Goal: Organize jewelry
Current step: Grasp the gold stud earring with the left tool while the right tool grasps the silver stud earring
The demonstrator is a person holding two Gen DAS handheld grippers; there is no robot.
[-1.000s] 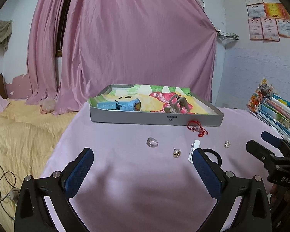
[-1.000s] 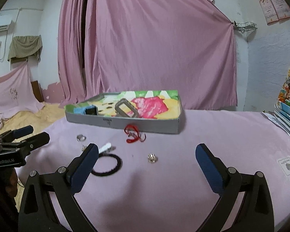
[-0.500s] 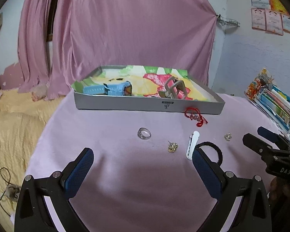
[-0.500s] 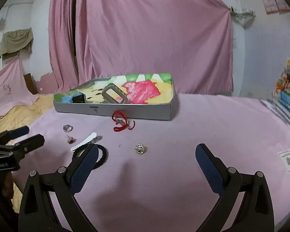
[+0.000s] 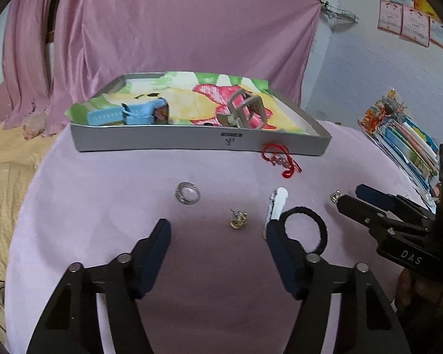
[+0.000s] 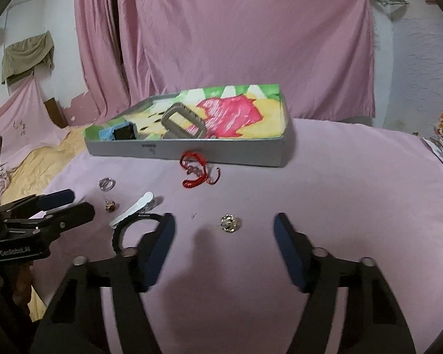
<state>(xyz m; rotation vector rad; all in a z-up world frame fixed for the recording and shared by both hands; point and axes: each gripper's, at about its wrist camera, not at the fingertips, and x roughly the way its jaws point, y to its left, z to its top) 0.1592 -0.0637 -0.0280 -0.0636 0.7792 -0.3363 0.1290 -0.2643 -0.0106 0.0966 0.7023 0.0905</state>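
Both grippers hang over the pink cloth (image 5: 103, 194), jaws closing on nothing. The left gripper (image 5: 218, 236) faces an earring (image 5: 238, 219); its right finger hides part of the hair tie (image 5: 319, 227). The right gripper (image 6: 224, 230) faces a blurred stud (image 6: 229, 223). The tray (image 5: 192, 141) lies beyond.

Left gripper (image 5: 218, 233) fingers closing, right gripper (image 6: 224, 230) fingers closing, both lower over the jewelry, nothing between them.

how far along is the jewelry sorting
Early. Two watches, blue and grey, lie in the grey tray. Nothing is in hand: both hand-held grippers are closing, empty. Silver ring, two gold earrings, red cord bracelet, white clip and black hair tie remain on the cloth.
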